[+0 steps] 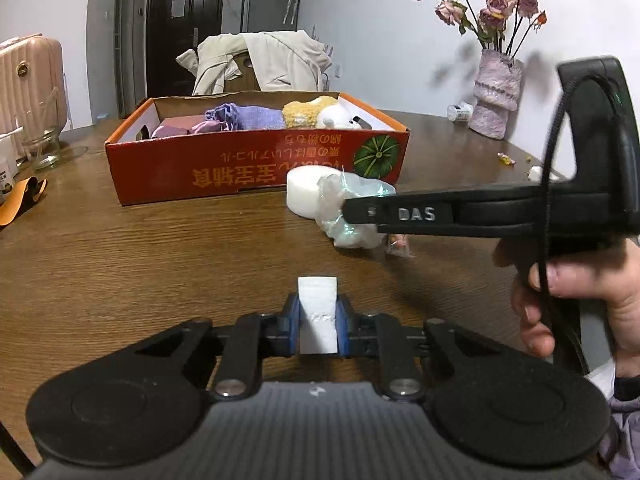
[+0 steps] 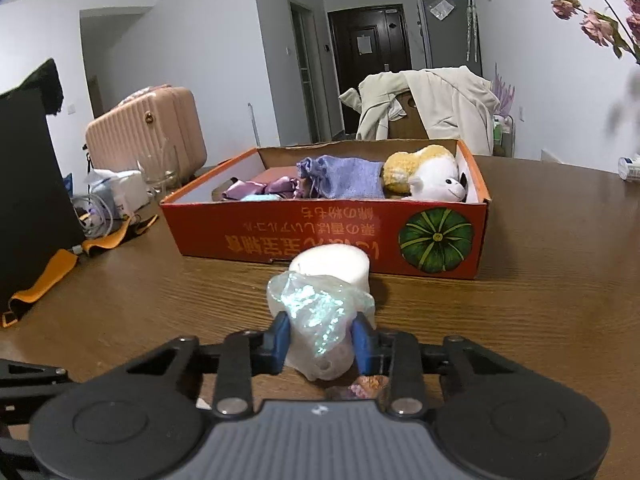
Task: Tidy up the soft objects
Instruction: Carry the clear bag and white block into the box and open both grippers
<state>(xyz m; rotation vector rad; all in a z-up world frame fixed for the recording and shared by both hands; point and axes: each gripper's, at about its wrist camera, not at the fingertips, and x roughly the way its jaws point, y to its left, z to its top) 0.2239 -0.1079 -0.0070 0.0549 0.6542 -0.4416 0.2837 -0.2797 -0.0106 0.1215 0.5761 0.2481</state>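
Observation:
My left gripper (image 1: pixel 318 320) is shut on a white foam block (image 1: pixel 318 312), held just above the wooden table. My right gripper (image 2: pixel 320 340) is shut on a soft lump wrapped in shiny clear plastic (image 2: pixel 316 320); it also shows in the left wrist view (image 1: pixel 348 208), with the right gripper (image 1: pixel 352 210) reaching in from the right. A white round foam piece (image 2: pixel 332 268) lies just behind it, against the orange cardboard box (image 2: pixel 328 236). The box (image 1: pixel 256 160) holds purple cloth pouches (image 2: pixel 344 180) and a yellow-and-white plush toy (image 2: pixel 428 180).
A small wrapped candy (image 1: pixel 398 246) lies on the table by the plastic lump. A pink vase with dried roses (image 1: pixel 494 96) stands at the right. A glass jar (image 1: pixel 42 148), a pink suitcase (image 2: pixel 148 132) and a dark box (image 2: pixel 28 184) are at the left.

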